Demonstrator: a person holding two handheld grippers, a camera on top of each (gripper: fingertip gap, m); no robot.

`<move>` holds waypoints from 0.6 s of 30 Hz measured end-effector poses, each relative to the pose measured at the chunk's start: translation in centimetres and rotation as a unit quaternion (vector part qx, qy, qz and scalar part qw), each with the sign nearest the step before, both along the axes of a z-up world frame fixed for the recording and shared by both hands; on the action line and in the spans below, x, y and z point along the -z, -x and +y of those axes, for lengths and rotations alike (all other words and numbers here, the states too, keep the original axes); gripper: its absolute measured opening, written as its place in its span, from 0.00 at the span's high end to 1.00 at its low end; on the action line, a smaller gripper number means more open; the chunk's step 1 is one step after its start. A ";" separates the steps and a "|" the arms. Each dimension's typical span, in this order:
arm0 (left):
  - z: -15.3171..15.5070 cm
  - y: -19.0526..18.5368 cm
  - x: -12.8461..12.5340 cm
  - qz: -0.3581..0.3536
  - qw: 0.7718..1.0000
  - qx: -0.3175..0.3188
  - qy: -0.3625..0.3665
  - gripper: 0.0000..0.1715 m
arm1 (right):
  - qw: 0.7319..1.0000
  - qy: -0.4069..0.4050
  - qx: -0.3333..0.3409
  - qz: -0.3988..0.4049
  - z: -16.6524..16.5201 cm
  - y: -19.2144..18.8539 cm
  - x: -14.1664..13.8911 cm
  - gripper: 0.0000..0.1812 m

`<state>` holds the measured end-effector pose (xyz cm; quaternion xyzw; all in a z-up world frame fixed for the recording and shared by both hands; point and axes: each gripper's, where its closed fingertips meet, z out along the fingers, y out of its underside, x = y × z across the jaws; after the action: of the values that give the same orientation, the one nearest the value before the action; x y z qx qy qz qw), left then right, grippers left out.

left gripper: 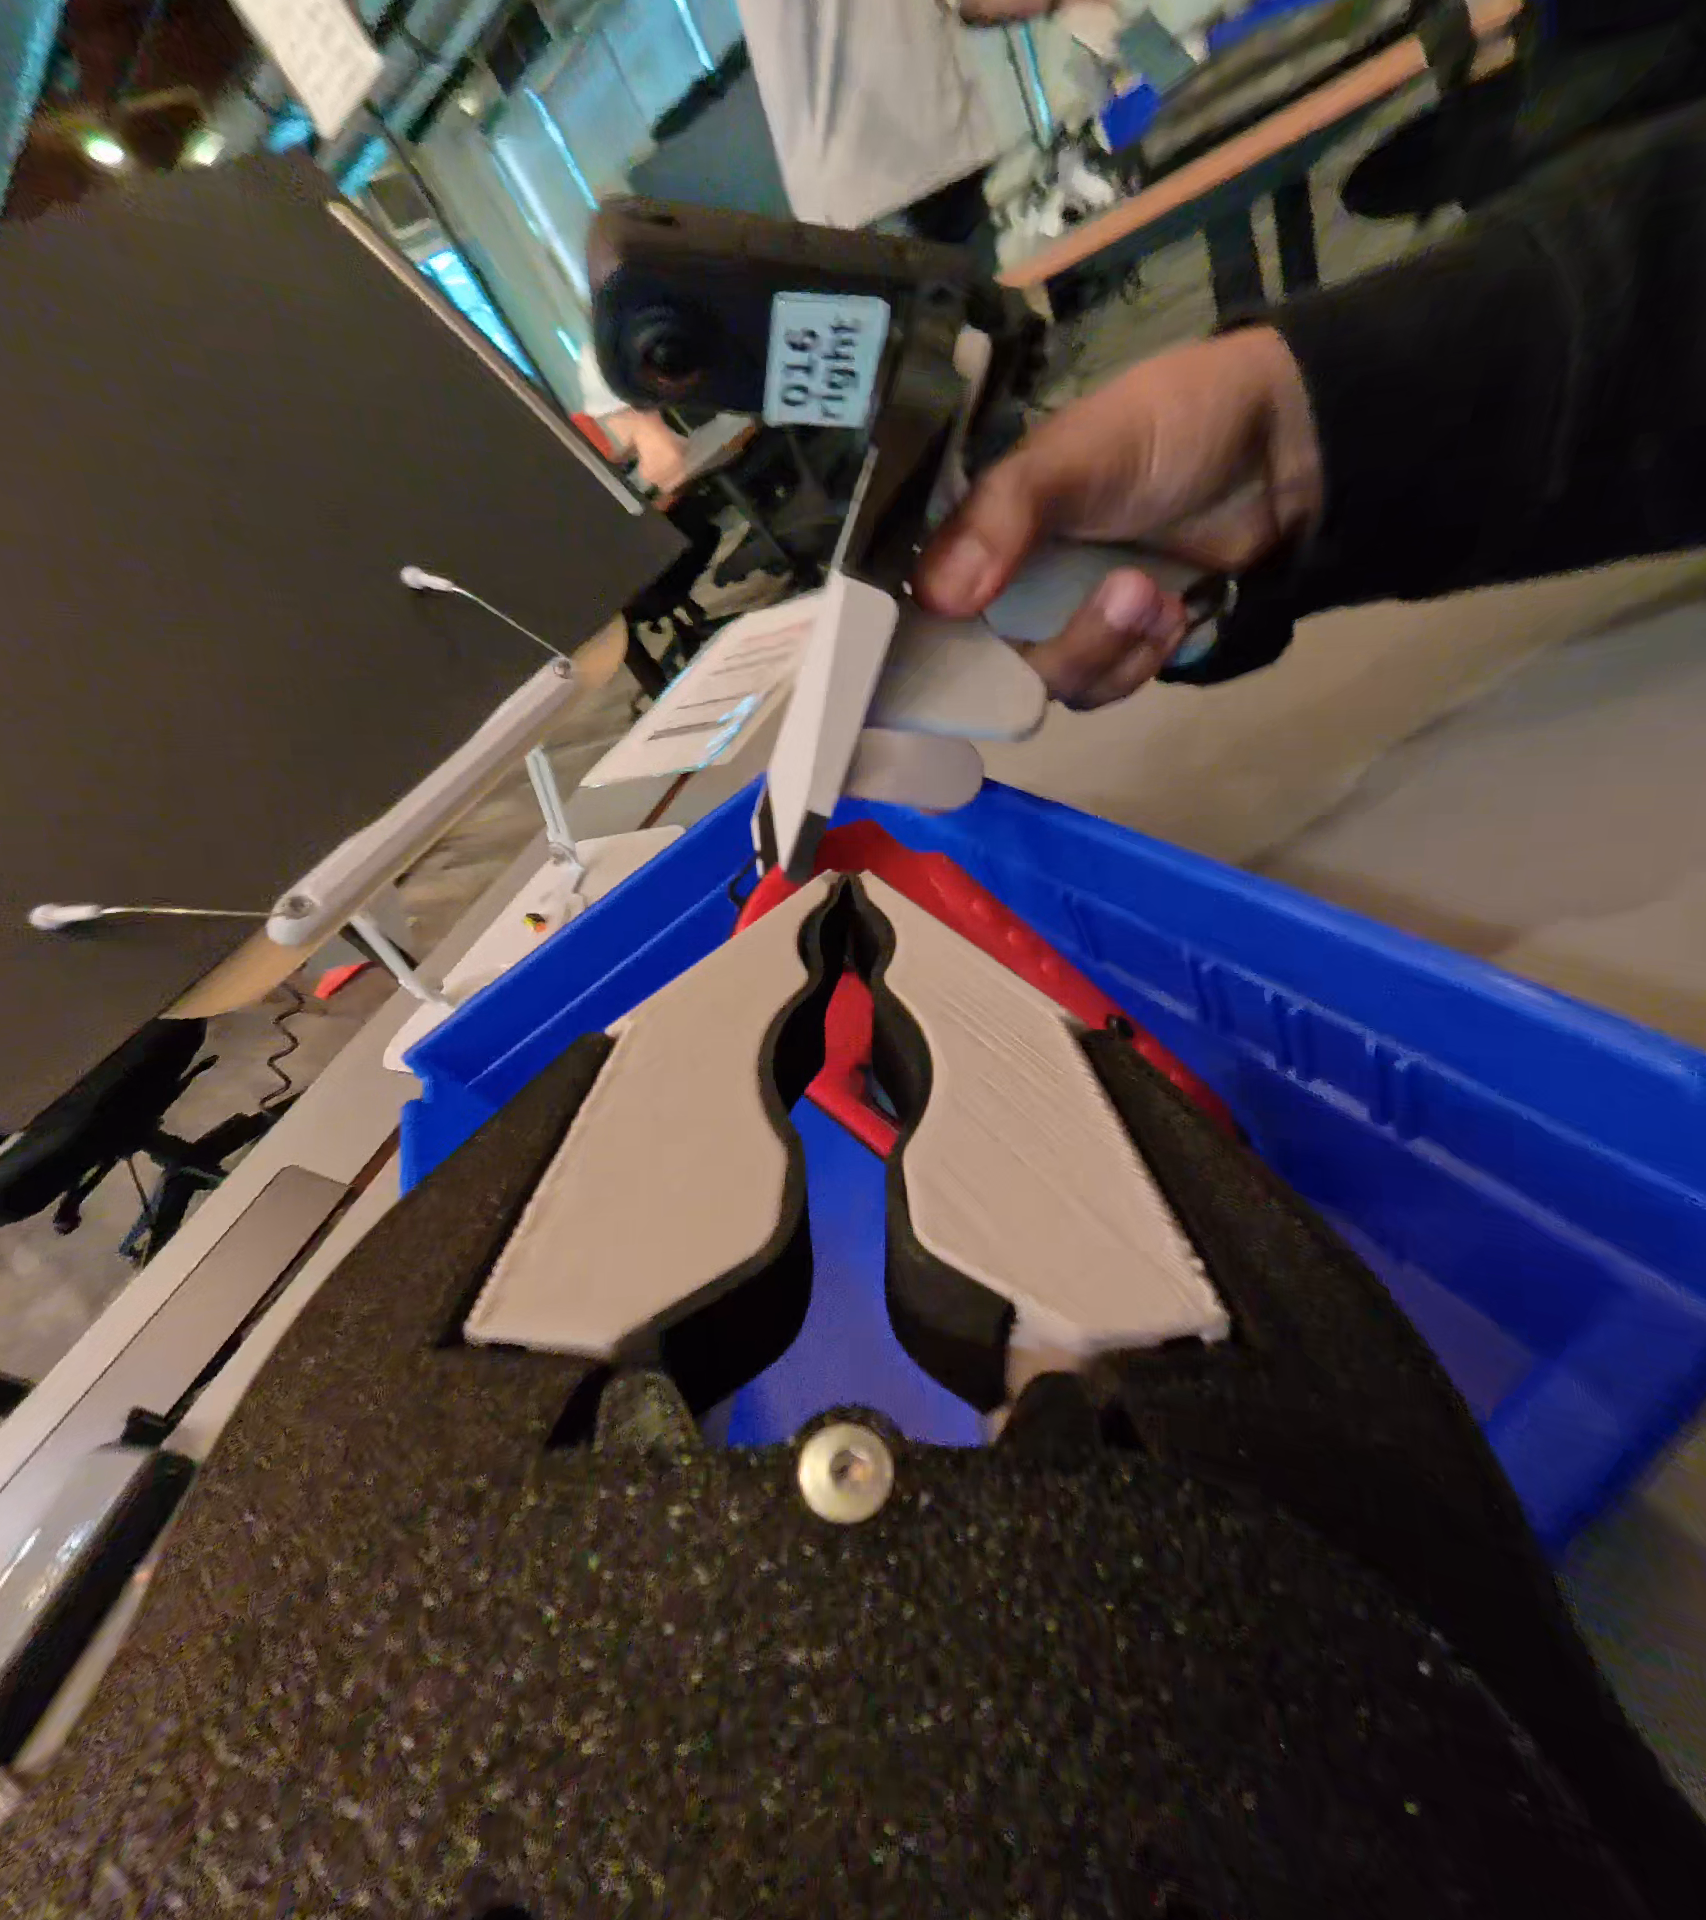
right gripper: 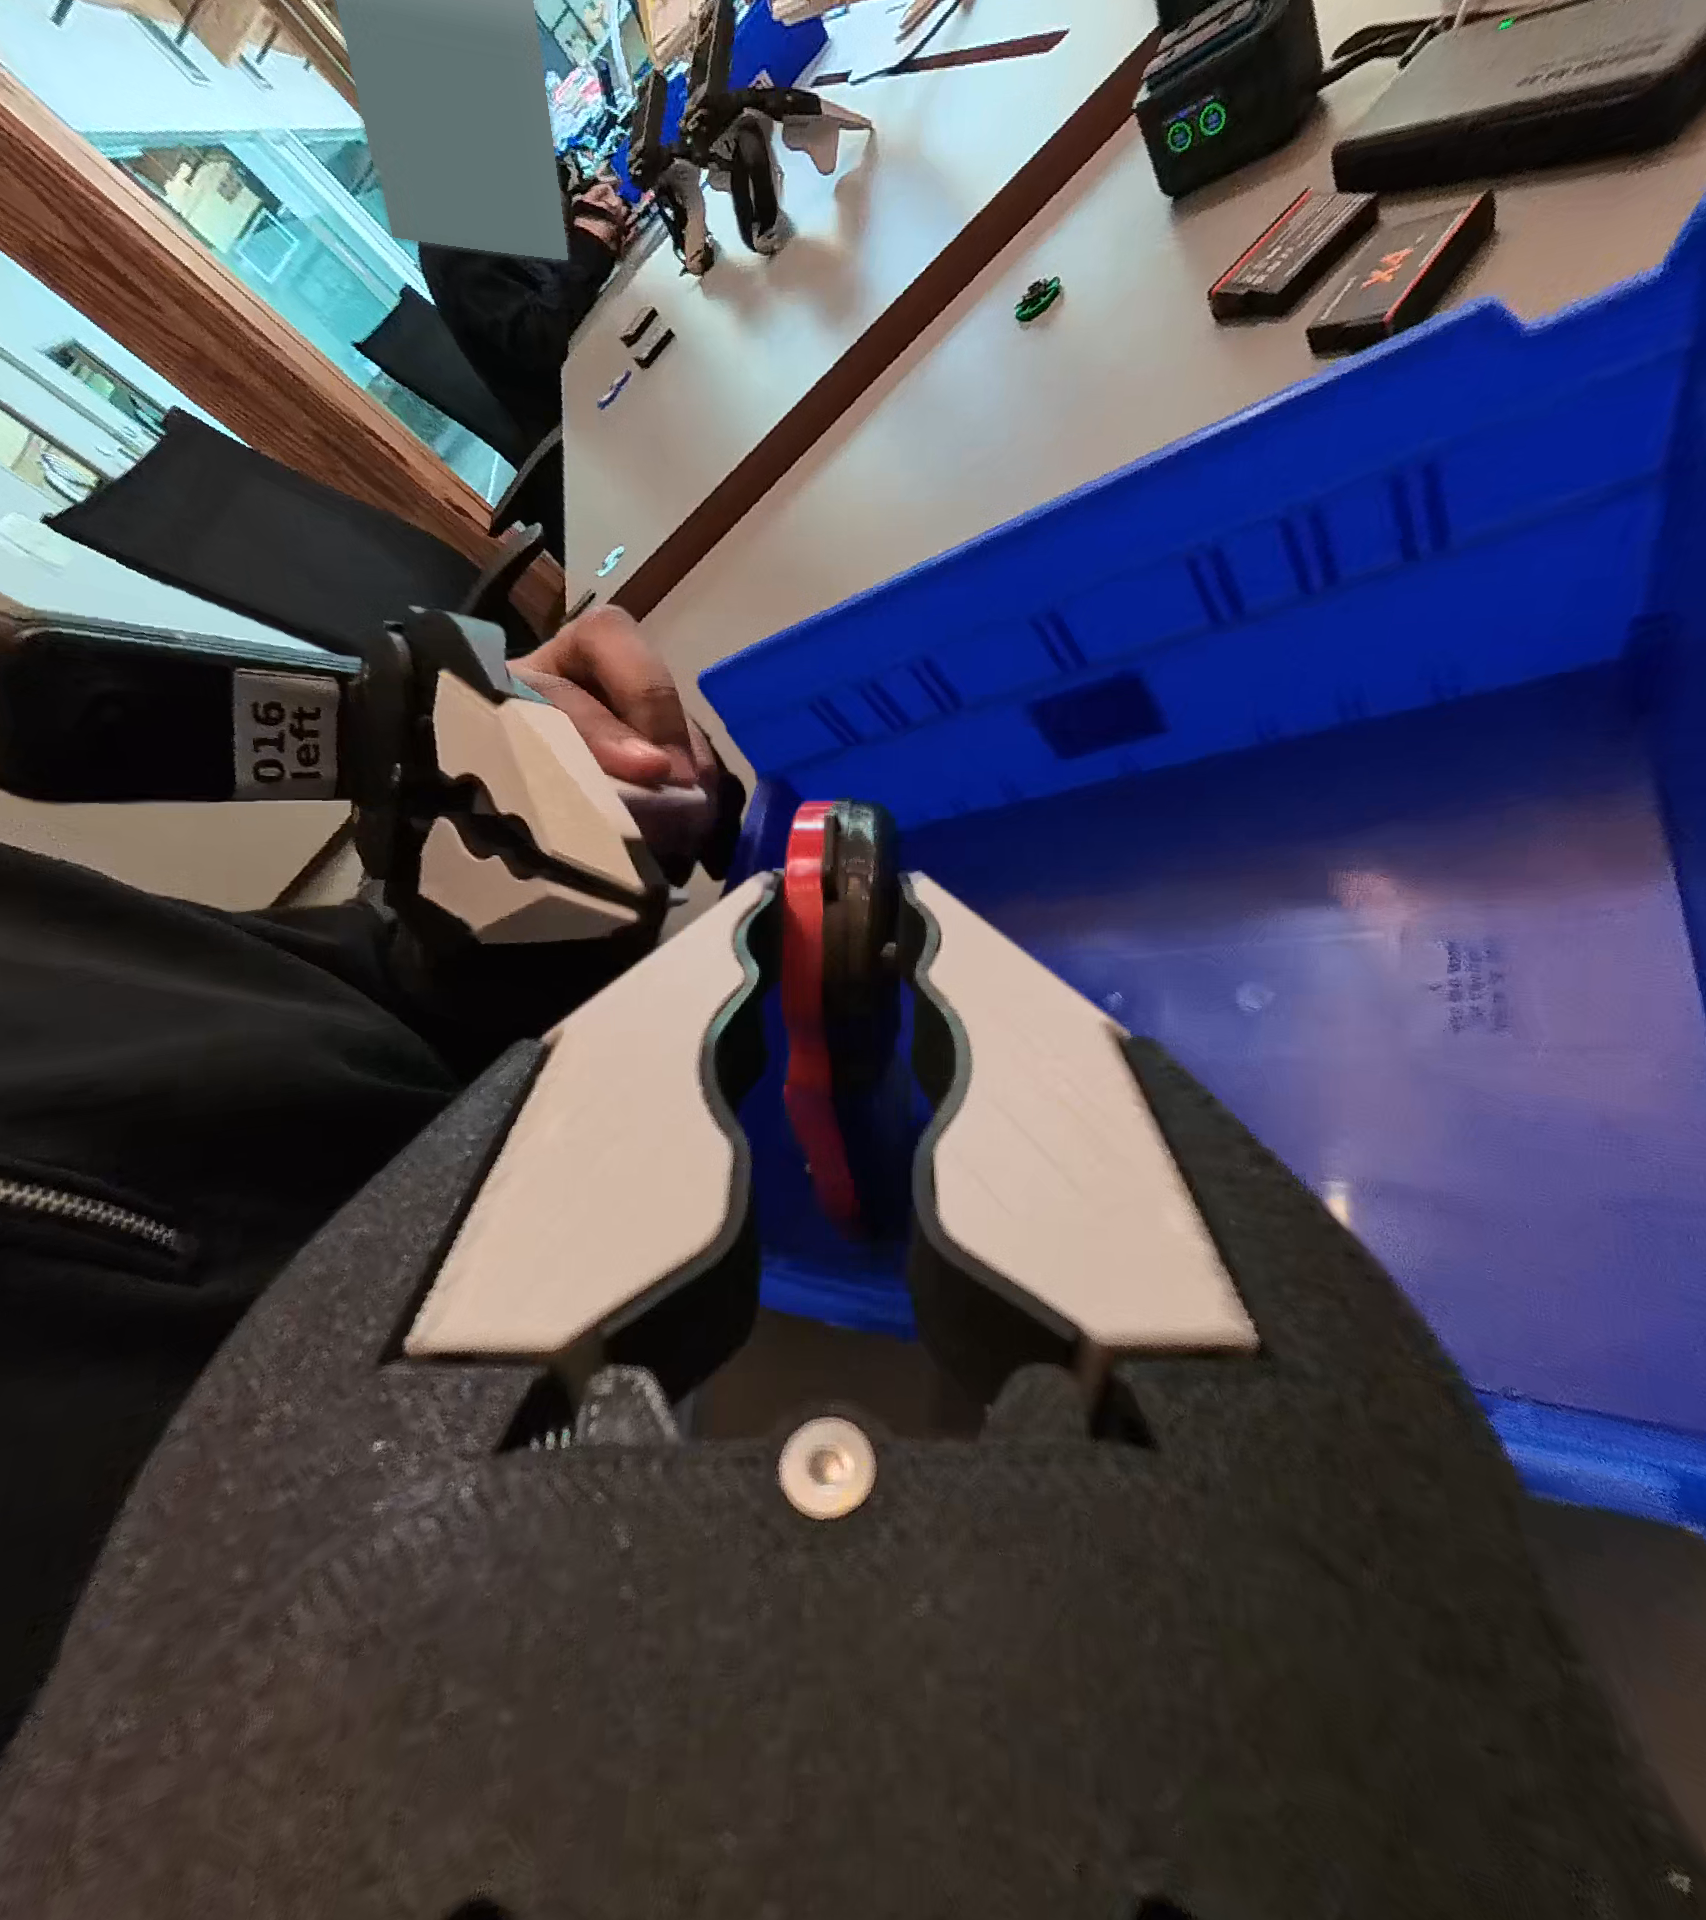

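Observation:
My right gripper [right gripper: 836,883] is shut on a red and black tool [right gripper: 807,1039] and holds it upright over the near corner of a blue plastic bin [right gripper: 1244,582]. In the left wrist view the right gripper [left gripper: 792,847] comes down from above onto the red tool [left gripper: 984,935], inside the blue bin [left gripper: 1348,1039]. My left gripper [left gripper: 844,891] has its tips almost together, right in front of the tool, with red showing through the gap. In the right wrist view the left gripper [right gripper: 660,883] sits just outside the bin corner, slightly apart from the tool.
The bin stands on a grey table [right gripper: 932,395]. Behind it are flat black boxes [right gripper: 1400,270], a black device with green lights [right gripper: 1233,94] and a dark case [right gripper: 1555,94]. A black panel [left gripper: 153,571] and a white jointed stand [left gripper: 433,800] stand beyond the bin. Across from one pair of fingers to the other is roughly 5 cm.

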<state>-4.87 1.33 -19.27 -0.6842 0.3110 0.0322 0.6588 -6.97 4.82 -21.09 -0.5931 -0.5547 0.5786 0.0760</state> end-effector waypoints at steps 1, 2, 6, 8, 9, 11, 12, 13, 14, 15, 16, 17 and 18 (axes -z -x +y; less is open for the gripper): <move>0.0 0.2 -0.3 -0.010 1.000 -0.009 -0.007 1.00 | 1.000 -0.007 0.005 0.002 0.0 0.1 0.0 0.89; 0.2 0.5 -0.5 -0.016 1.000 -0.023 -0.011 1.00 | 1.000 -0.016 0.013 0.005 0.1 0.2 0.0 0.89; 1.2 1.0 1.2 -0.021 0.995 -0.096 0.031 0.85 | 0.998 -0.029 0.052 0.018 0.3 0.5 -0.5 0.89; 1.2 0.8 1.7 -0.028 0.992 -0.114 0.042 0.80 | 0.996 -0.046 0.071 0.026 0.4 0.5 -0.6 0.88; 1.1 1.0 1.4 -0.039 0.990 -0.128 0.035 0.80 | 0.996 -0.048 0.073 0.032 0.2 0.4 -0.7 0.88; 0.8 1.4 0.6 -0.086 0.987 -0.131 0.021 0.80 | 0.995 -0.052 0.075 0.045 -0.1 0.2 -0.9 0.89; 0.7 1.7 0.3 -0.118 0.984 -0.129 0.025 0.80 | 0.994 -0.053 0.075 0.052 -0.2 0.1 -1.0 0.89; 0.6 2.0 0.2 -0.148 0.981 -0.125 0.033 0.80 | 0.994 -0.053 0.075 0.056 -0.3 0.0 -1.0 0.89; 0.6 2.4 0.2 -0.173 0.976 -0.121 0.043 0.80 | 0.994 -0.052 0.072 0.061 -0.3 -0.1 -1.1 0.89; 0.6 2.7 0.2 -0.195 0.972 -0.120 0.053 0.80 | 0.994 -0.052 0.071 0.064 -0.4 -0.2 -1.1 0.89; 0.5 2.9 0.3 -0.211 0.969 -0.114 0.062 0.79 | 0.994 -0.052 0.070 0.068 -0.5 -0.3 -1.2 0.89; 0.4 3.1 0.4 -0.224 0.966 -0.111 0.068 0.79 | 0.994 -0.054 0.071 0.071 -0.5 -0.4 -1.2 0.89; 0.3 3.2 0.4 -0.236 0.963 -0.110 0.071 0.79 | 0.993 -0.057 0.071 0.074 -0.6 -0.4 -1.2 0.89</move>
<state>-8.05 1.61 -19.65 -0.7471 0.0713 -0.0801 0.6560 -6.55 4.21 -19.86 -0.5814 -0.5358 0.5815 0.1917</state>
